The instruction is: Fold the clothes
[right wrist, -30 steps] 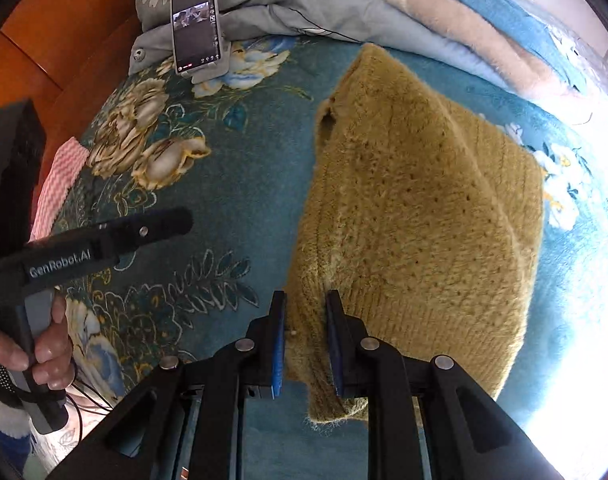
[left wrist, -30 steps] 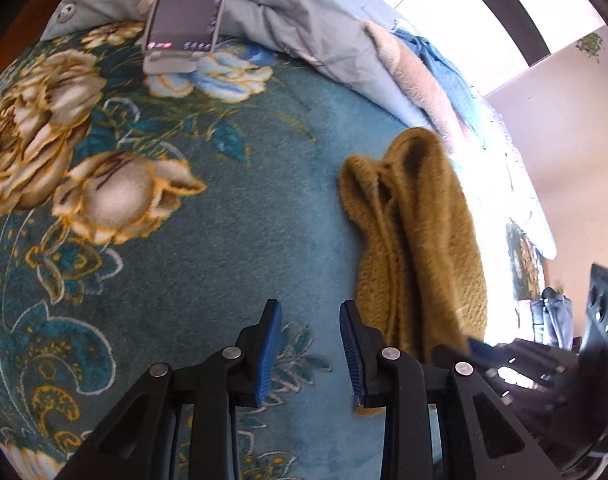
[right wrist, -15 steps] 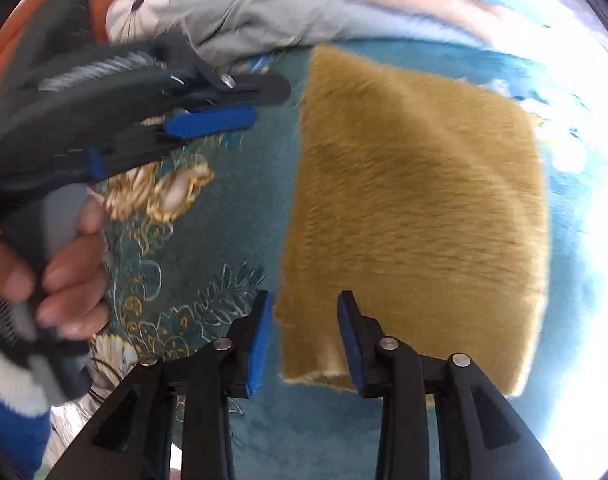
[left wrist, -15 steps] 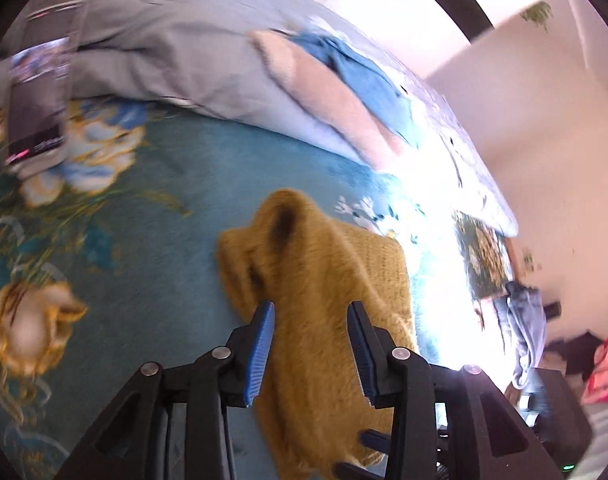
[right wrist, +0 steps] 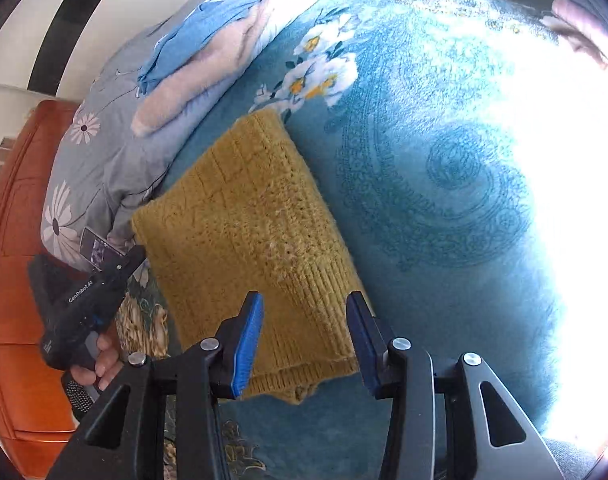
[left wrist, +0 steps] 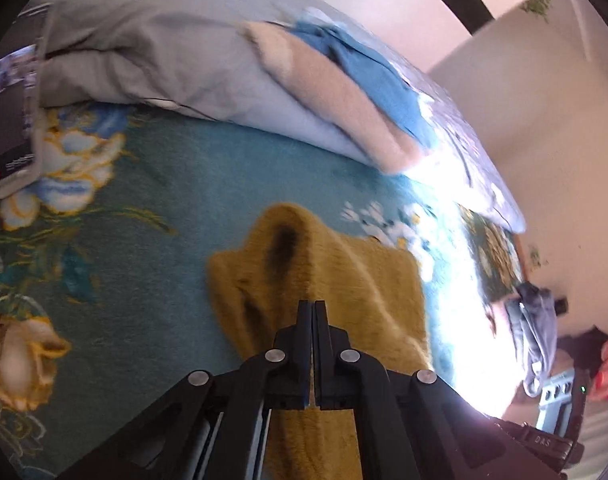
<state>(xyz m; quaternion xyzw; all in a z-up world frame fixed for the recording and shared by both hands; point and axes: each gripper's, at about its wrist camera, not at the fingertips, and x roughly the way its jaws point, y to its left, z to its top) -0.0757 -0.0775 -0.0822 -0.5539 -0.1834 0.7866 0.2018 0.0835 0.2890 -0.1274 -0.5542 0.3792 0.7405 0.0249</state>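
Note:
A mustard knitted sweater [right wrist: 243, 220] lies folded into a rectangle on the teal floral bedspread [right wrist: 444, 200]. My right gripper [right wrist: 304, 320] hovers over its ribbed hem. Its jaws are opening, with the blue pads [right wrist: 247, 336] apart and not pressing on the knit. In the left wrist view my left gripper [left wrist: 312, 308] is shut, its tips over the rumpled end of the sweater [left wrist: 344, 280]. Whether any knit is pinched there I cannot make out. The right wrist view shows a hand [right wrist: 99, 360] holding the left gripper [right wrist: 139, 251] at the sweater's far left corner.
A grey flowered duvet [left wrist: 143, 52] is bunched along the back of the bed, with a pale fluffy garment [left wrist: 336, 96] and a blue one [left wrist: 368, 68] on it. A phone [left wrist: 7, 128] leans against the duvet. An orange headboard [right wrist: 15, 280] runs on the left. Glare washes out the bed's right side.
My left gripper moved from the bare bedspread to over the sweater and shut. My right gripper let go of the sweater's edge, rolled and opened. The sweater now lies flat.

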